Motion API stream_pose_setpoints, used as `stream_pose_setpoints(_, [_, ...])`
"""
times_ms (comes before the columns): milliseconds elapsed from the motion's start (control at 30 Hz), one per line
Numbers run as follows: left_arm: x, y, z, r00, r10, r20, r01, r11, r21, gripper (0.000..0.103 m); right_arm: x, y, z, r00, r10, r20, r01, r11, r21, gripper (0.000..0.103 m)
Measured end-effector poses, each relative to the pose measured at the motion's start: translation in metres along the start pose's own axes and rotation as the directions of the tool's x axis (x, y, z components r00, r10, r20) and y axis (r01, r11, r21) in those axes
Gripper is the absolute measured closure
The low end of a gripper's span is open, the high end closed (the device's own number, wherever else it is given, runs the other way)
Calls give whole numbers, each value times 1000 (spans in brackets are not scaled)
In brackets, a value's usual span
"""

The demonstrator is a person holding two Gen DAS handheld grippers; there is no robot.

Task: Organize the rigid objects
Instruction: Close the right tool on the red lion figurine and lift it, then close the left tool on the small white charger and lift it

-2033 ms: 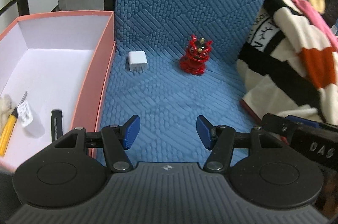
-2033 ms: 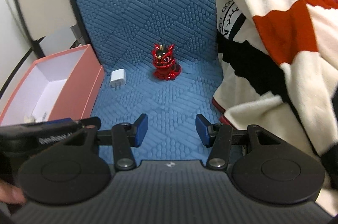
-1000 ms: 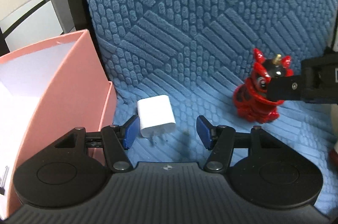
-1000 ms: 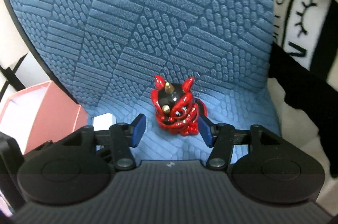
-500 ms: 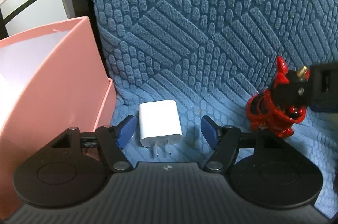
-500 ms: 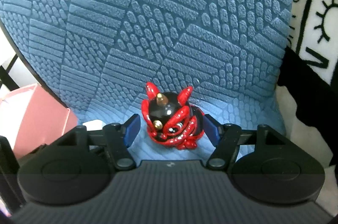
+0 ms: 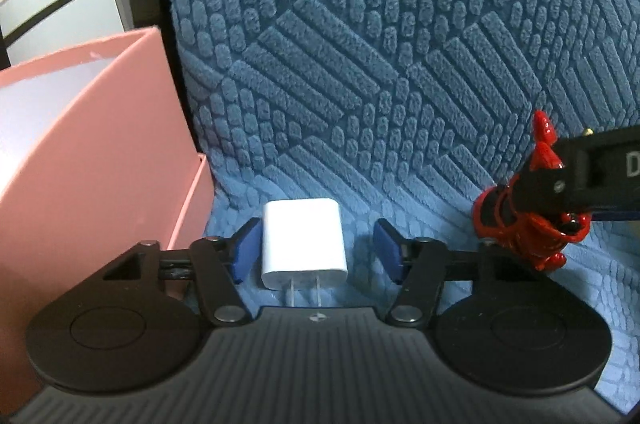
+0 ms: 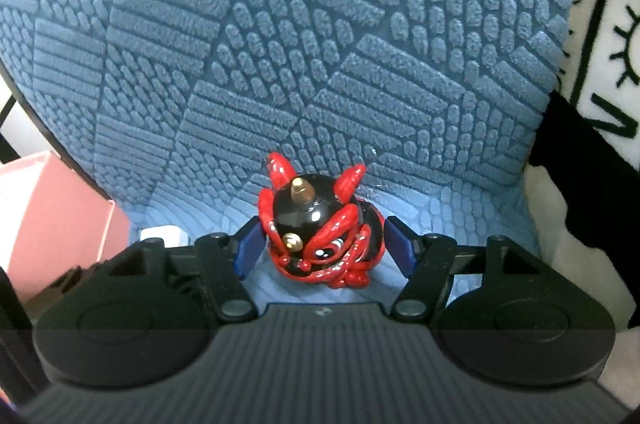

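A white plug charger lies on the blue textured seat cushion, prongs toward me. My left gripper straddles it and its jaws are closing; the left pad is almost at the charger's side, the right pad still stands apart. A red and black horned figurine stands upright further right on the cushion. My right gripper is open around it, a blue pad close on each side with no visible press. In the left wrist view the figurine is partly hidden behind the right gripper's finger.
A pink box with a white inside stands right against the cushion's left edge, close to my left gripper. The blue backrest rises just behind both objects. A striped black, white and red blanket is heaped at the right.
Both grippers came forward and down, so charger and figurine now sit between their jaws. The left jaws are narrower than half a second ago; the right jaws widened around the figurine.
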State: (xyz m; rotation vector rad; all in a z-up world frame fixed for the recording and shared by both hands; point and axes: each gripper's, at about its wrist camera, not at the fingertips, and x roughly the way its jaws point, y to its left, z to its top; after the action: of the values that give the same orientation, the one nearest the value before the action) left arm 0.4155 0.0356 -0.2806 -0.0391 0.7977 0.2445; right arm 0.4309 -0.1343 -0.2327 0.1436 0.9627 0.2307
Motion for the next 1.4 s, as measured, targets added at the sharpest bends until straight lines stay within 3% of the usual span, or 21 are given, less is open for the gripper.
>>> stream_pose_setpoints(100, [1,0,0,1000,19,5,-19,1000,-25,55,1,2,-1,1000,-4,7,4,1000,31,36])
stream_pose_setpoints(267, [3,9,-1,1000,-5,4,5,997,-71,55,4,5,-1,1000,-23,20,22,1000,15,36])
stream_pose_setpoints(533, [-8,1,-19,999,-43,6,43,999,-13,55,3,18,-1,1000,-21,23,21,1000,-10,43])
stream_pose_setpoints(733, [-24,-5,-25,995,-97,-33,95,994,-43,55,-8,19,-7,999,-43,17,43,999,-5,43])
stream_pose_setpoints(1067, [-40,-14,-34,987,-138,-81,136,990,-35,55,-49,-10,-23,997,-68,47,65,996,62,43])
stream_pose_setpoints(1400, [-72,-9,-39,976,-179,-121,174,984,-47,55,-81,-33,-56,995,-100,15,97,986,135,43])
